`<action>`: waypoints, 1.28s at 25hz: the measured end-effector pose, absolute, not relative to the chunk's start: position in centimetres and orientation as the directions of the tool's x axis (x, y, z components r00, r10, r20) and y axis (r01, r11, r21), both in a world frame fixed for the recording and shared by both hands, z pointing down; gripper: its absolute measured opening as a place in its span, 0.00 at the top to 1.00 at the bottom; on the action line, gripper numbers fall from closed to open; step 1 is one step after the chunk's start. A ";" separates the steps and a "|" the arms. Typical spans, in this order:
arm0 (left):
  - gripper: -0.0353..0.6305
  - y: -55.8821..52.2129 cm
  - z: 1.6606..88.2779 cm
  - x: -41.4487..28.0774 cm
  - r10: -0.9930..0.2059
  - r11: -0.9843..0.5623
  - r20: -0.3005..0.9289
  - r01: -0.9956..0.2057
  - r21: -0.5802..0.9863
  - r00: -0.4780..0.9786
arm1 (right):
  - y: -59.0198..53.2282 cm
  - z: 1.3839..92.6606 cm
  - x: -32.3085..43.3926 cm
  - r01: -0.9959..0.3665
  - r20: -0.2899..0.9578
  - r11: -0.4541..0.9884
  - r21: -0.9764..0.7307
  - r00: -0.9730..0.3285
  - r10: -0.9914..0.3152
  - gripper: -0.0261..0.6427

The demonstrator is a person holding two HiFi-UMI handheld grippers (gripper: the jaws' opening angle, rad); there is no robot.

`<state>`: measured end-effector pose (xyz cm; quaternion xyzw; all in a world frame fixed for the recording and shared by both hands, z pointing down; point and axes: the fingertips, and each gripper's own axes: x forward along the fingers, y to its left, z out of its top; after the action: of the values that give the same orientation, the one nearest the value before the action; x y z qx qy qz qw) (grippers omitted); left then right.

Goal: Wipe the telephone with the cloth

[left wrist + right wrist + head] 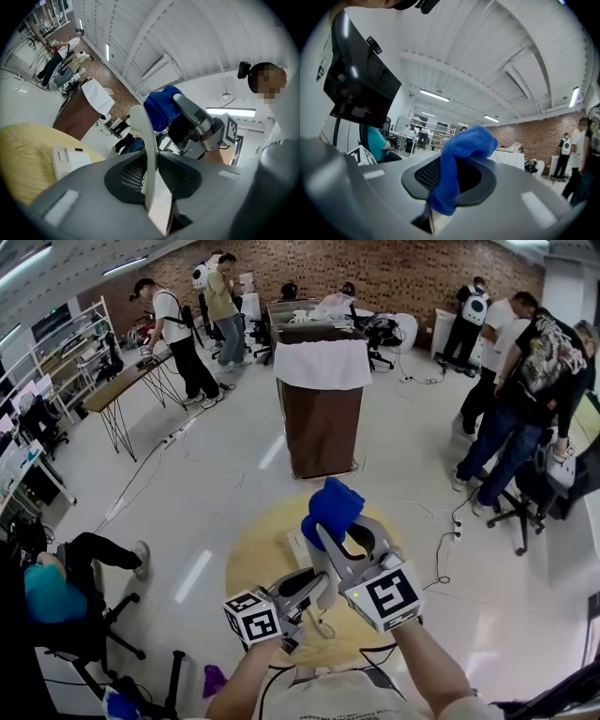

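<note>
The left gripper [151,180] has its fingers clamped on the cream handset [143,136], whose long axis stands upright, clear of the telephone base [70,160] on the yellow tabletop [23,154]. The right gripper [440,187], fingers pinching the blue cloth [464,145], is just right of the handset's upper end.

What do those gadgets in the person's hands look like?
The left tongs and right tongs are grey moulded plastic, with dark ribbed pads inside the jaws. Each carries a white cube printed with black square markers. No sleeves cover the forearms.
</note>
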<state>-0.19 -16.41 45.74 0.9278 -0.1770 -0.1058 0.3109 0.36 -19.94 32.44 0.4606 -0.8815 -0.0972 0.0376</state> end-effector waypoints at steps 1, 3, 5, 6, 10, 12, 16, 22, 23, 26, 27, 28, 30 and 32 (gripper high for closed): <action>0.83 -16.2 45.7 0.0 -0.391 -0.749 -0.084 -0.264 0.608 0.916 | -20.1 32.6 0.3 -0.803 -0.023 0.559 0.206 -0.575 -0.818 0.86; 0.83 -16.0 45.4 0.2 -0.387 -0.756 -0.079 -0.267 0.597 0.919 | -20.3 33.0 0.1 -0.798 -0.022 0.565 0.211 -0.581 -0.813 0.86; 0.83 -16.2 44.9 0.1 -0.391 -0.757 -0.079 -0.271 0.594 0.917 | -20.5 33.4 0.2 -0.795 -0.017 0.569 0.210 -0.585 -0.811 0.86; 0.83 -16.3 44.7 0.0 -0.395 -0.756 -0.081 -0.273 0.595 0.915 | -20.4 33.5 0.2 -0.795 -0.016 0.570 0.208 -0.586 -0.810 0.86; 0.83 -16.8 44.1 -0.6 -0.412 -0.753 -0.102 -0.275 0.597 0.906 | -20.0 33.9 0.2 -0.793 -0.013 0.577 0.194 -0.590 -0.807 0.86; 0.83 -17.0 43.8 -0.9 -0.423 -0.751 -0.113 -0.279 0.598 0.899 | -19.5 34.1 0.2 -0.794 -0.013 0.578 0.189 -0.590 -0.807 0.86; 0.83 -17.6 42.9 -1.5 -0.442 -0.746 -0.127 -0.285 0.602 0.888 | -18.7 34.1 0.1 -0.800 -0.010 0.572 0.179 -0.583 -0.812 0.86; 0.83 -19.2 41.2 -2.2 -0.455 -0.743 -0.158 -0.275 0.610 0.877 | -18.8 34.3 0.2 -0.805 -0.003 0.568 0.168 -0.577 -0.817 0.86; 0.83 -19.4 41.1 -2.3 -0.458 -0.741 -0.161 -0.275 0.612 0.874 | -18.7 34.6 0.2 -0.806 0.002 0.568 0.166 -0.575 -0.818 0.86; 0.83 -19.5 41.1 -2.6 -0.467 -0.737 -0.159 -0.283 0.614 0.870 | -18.4 35.4 0.2 -0.809 0.009 0.565 0.160 -0.572 -0.820 0.86; 0.83 -19.3 41.2 -2.7 -0.467 -0.737 -0.162 -0.282 0.614 0.869 | -18.0 35.7 0.2 -0.811 0.010 0.564 0.156 -0.570 -0.822 0.86; 0.83 -19.2 41.2 -2.7 -0.467 -0.739 -0.168 -0.280 0.613 0.868 | -17.6 35.9 0.2 -0.813 0.010 0.562 0.153 -0.568 -0.823 0.86; 0.83 -18.9 41.3 -2.9 -0.469 -0.741 -0.177 -0.276 0.612 0.865 | -17.0 36.4 0.3 -0.815 0.011 0.559 0.150 -0.564 -0.826 0.86; 0.83 -18.8 41.3 -3.1 -0.475 -0.737 -0.176 -0.281 0.615 0.862 | -16.6 36.9 0.4 -0.816 0.014 0.560 0.147 -0.564 -0.826 0.86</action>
<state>-3.08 -18.84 41.30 0.9176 -0.2059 -0.1628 0.2984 0.39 -16.63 36.93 0.4652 -0.8821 -0.0618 0.0405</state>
